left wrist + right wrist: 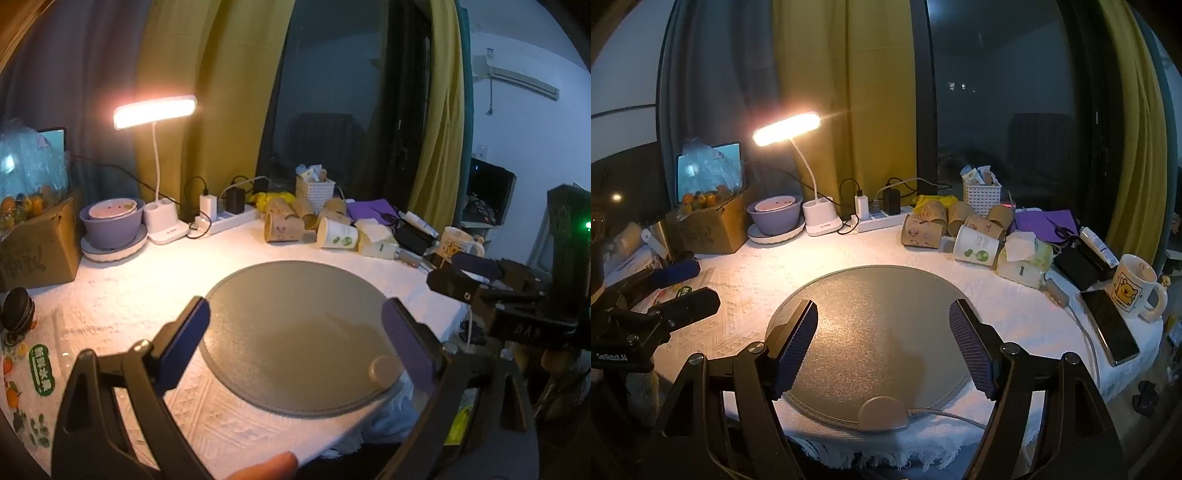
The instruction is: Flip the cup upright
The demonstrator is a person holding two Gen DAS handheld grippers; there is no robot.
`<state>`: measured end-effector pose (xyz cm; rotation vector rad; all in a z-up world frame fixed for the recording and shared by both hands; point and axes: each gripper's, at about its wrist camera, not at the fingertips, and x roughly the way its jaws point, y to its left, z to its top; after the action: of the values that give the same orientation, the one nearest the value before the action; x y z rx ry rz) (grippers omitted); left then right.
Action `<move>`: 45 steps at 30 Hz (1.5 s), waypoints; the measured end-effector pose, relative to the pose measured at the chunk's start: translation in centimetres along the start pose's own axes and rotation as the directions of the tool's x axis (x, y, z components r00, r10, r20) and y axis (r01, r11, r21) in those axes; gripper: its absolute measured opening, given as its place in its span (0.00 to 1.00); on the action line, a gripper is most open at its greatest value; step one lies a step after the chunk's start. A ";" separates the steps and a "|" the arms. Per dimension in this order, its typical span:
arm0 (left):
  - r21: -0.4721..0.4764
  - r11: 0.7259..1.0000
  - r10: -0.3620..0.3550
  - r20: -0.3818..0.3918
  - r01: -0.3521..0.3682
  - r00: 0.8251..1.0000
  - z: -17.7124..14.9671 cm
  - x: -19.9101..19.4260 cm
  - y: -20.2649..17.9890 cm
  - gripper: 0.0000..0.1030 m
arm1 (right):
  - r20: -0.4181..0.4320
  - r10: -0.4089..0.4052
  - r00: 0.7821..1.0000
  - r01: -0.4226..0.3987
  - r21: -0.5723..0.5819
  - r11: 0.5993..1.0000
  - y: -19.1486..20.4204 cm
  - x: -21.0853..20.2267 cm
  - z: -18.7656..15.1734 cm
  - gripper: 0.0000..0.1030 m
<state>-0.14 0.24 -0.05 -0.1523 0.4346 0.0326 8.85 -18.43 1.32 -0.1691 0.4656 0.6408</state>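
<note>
Several paper cups lie on their sides at the back of the table: a white one with green print and brown printed ones. A round grey mat lies in the middle with nothing on it. My left gripper is open and empty above the mat's near edge. My right gripper is open and empty over the mat. Each gripper shows at the edge of the other's view, the right one and the left one.
A lit desk lamp, purple bowl on a plate, power strip and cardboard box stand at the back left. A white basket, tissue pack, phone and bear mug lie at the right.
</note>
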 end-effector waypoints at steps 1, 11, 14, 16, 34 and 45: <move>-0.001 1.000 -0.002 -0.002 0.002 1.000 0.1 0.0 0.1 0.92 | 0.000 0.000 1.000 0.000 0.000 1.000 0.0 0.0 0.0 0.75; -0.002 1.000 -0.001 -0.001 0.001 1.000 0.0 0.0 0.0 0.92 | -0.001 -0.002 1.000 0.002 -0.003 1.000 0.1 -0.1 0.2 0.75; -0.002 1.000 -0.003 -0.003 0.003 1.000 0.0 0.0 -0.2 0.92 | -0.002 -0.004 1.000 0.004 -0.005 1.000 0.1 -0.1 0.2 0.75; -0.004 1.000 -0.006 -0.006 0.006 1.000 0.0 -0.1 -0.4 0.92 | -0.001 -0.003 1.000 0.003 -0.005 1.000 0.1 -0.1 0.2 0.75; -0.016 1.000 -0.024 0.007 0.024 1.000 0.0 -0.1 -0.1 0.92 | 0.000 -0.004 1.000 0.004 -0.007 1.000 0.1 -0.3 0.4 0.75; -0.019 1.000 -0.025 0.006 0.025 1.000 0.1 0.0 0.0 0.92 | 0.000 -0.004 1.000 0.004 -0.008 1.000 0.0 -0.3 0.5 0.75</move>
<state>-0.11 0.21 0.02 -0.1764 0.4269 0.0130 8.79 -18.43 1.89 -0.1775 0.4623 0.6393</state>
